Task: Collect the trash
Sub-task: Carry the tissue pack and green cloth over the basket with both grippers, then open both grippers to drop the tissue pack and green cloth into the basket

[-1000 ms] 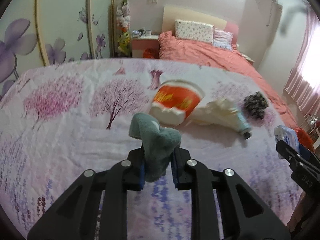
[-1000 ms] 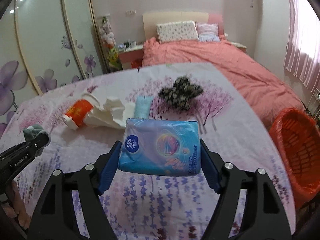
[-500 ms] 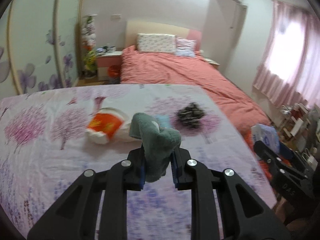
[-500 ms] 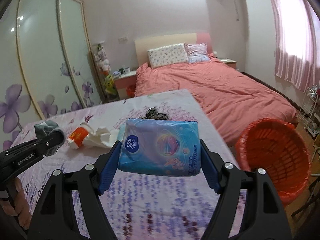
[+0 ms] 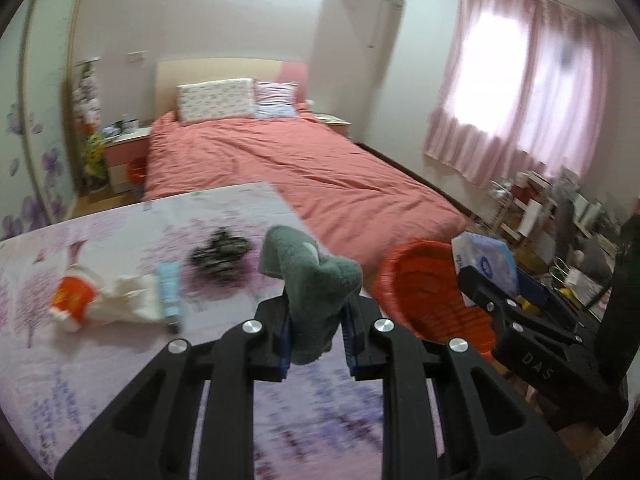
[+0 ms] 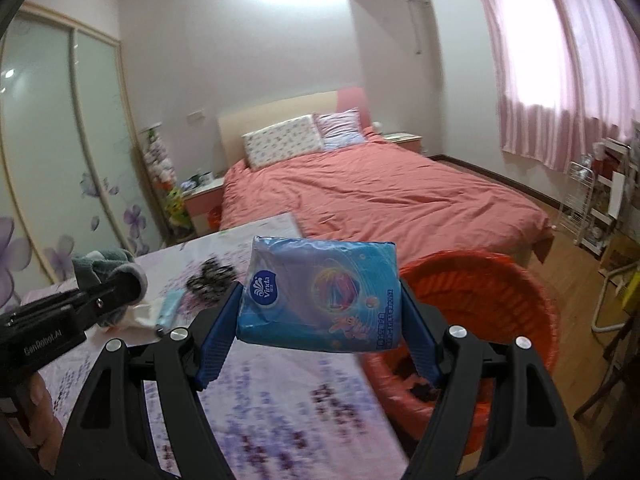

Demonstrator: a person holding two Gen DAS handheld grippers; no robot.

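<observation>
Left wrist view: my left hand-held gripper [image 5: 316, 332] is clamping a fuzzy grey-green sock [image 5: 310, 280] above the floral sheet [image 5: 120, 360], and only here am I seeing the crumpled orange cup [image 5: 72, 298].

Right wrist view: my right hand-held gripper [image 6: 318, 330] is squeezing a glossy blue tissue pack [image 6: 320, 296] beside the ribbed orange basket [image 6: 500, 312], whose dark contents are showing.

Both grippers, left [image 5: 316, 332] and right [image 6: 320, 334], were matte black forked frames with silver screws and blue-padded fingers [image 6: 218, 338]; white lettering marked their sides, and bare skin showed.
</observation>
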